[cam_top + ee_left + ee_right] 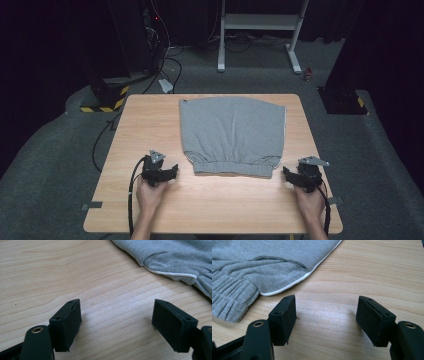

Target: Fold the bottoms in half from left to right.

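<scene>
A: The left tongs [172, 169] and the right tongs [286, 172], how do they stand?

B: Both spread wide, with bare wood between the jaws and nothing pinched. In the left gripper view the left tongs [116, 322] point toward a corner of the grey garment [175, 257], which lies just beyond them and apart from the pads. In the right gripper view the right tongs [327, 320] sit just short of the garment's [269, 262] ribbed band and its white-trimmed edge, also without touching.

A: And where is the grey garment [232, 135] itself?

B: Flat on the bench [210, 205], spread out toward the far edge and roughly centred. Its gathered ribbed band faces the person.

A: The hands?

B: The left hand [150, 192] rests on the bench near the garment's near left corner, and the right hand [310, 200] near its near right corner. The garment lies between the two tongs.
</scene>
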`<act>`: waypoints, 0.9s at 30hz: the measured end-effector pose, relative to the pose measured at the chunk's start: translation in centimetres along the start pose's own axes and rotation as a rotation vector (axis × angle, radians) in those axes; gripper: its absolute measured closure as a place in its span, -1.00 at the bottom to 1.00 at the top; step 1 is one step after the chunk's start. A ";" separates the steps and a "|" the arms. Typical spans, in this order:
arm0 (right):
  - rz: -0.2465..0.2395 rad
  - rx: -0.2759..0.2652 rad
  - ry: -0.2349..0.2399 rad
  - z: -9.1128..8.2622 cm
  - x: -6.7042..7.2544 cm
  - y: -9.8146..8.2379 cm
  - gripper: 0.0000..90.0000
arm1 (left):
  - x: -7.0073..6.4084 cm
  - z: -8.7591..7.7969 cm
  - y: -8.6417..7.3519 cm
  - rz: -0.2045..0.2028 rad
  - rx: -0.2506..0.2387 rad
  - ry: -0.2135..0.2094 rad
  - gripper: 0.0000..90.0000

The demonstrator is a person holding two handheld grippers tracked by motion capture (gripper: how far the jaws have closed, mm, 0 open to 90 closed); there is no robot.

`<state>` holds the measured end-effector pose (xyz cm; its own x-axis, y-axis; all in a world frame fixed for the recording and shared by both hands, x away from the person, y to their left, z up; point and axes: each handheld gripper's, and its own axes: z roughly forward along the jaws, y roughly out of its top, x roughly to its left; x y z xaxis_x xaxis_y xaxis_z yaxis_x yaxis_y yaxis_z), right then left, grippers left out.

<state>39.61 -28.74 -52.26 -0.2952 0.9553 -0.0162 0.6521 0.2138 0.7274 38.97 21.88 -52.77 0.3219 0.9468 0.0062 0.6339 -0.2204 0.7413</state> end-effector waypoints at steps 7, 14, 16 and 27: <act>-0.020 0.001 0.021 -0.1 0.1 -0.1 -0.31 | -0.1 0.0 0.0 -0.004 0.000 0.003 -0.49; -0.016 0.000 0.027 -0.5 0.2 -0.2 -0.08 | -0.2 0.1 0.1 -0.010 0.004 0.010 -0.53; -0.006 -0.010 0.031 -0.5 0.1 -0.4 -0.06 | -0.2 0.1 0.1 -0.012 0.004 0.008 -0.54; 0.025 -0.061 0.061 -1.1 0.2 -0.2 0.00 | -1.5 -0.2 1.0 0.006 -0.026 -0.030 -0.50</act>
<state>38.62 -28.85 -51.67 -0.3224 0.9456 0.0430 0.6163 0.1752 0.7678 38.99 20.24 -51.94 0.3469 0.9378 -0.0092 0.6132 -0.2194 0.7588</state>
